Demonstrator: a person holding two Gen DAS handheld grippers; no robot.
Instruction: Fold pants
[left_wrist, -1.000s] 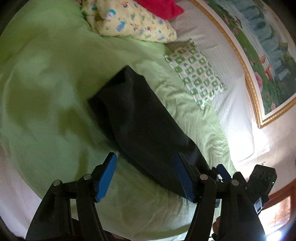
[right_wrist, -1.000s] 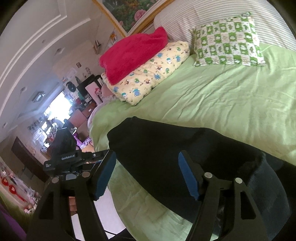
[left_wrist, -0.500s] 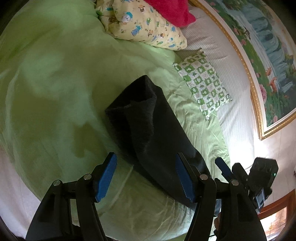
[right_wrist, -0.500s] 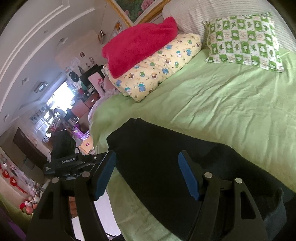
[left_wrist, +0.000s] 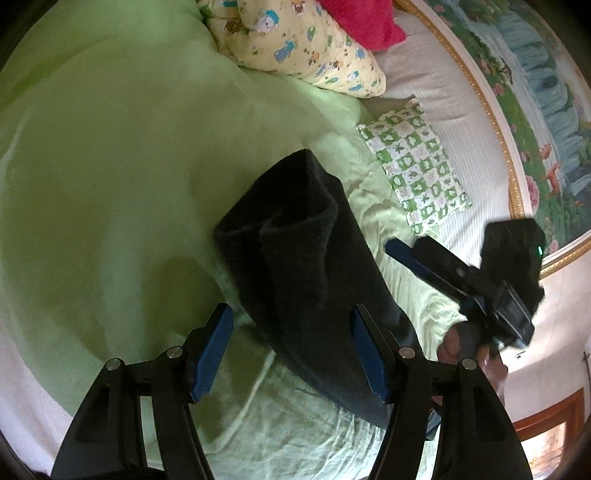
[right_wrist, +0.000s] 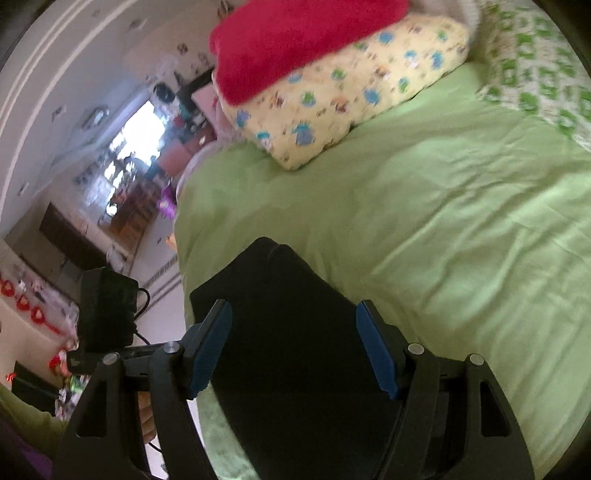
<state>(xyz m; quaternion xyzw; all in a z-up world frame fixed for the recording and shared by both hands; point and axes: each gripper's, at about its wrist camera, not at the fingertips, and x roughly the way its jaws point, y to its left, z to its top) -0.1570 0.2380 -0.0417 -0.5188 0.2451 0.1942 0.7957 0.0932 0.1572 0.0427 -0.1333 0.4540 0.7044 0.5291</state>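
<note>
Black pants lie folded in a long strip on the green bedsheet, the far end doubled over in a loose fold. My left gripper is open and empty just above the near part of the pants. The right gripper shows in the left wrist view at the right, beside the pants. In the right wrist view the pants lie under my open, empty right gripper.
A yellow cartoon pillow with a red blanket on it and a green checked pillow lie by the striped headboard. The bed's left edge drops toward a cluttered room.
Both grippers have pulled back and turned. The far end of the pants now lies doubled over. The right gripper has come further into the left wrist view.
</note>
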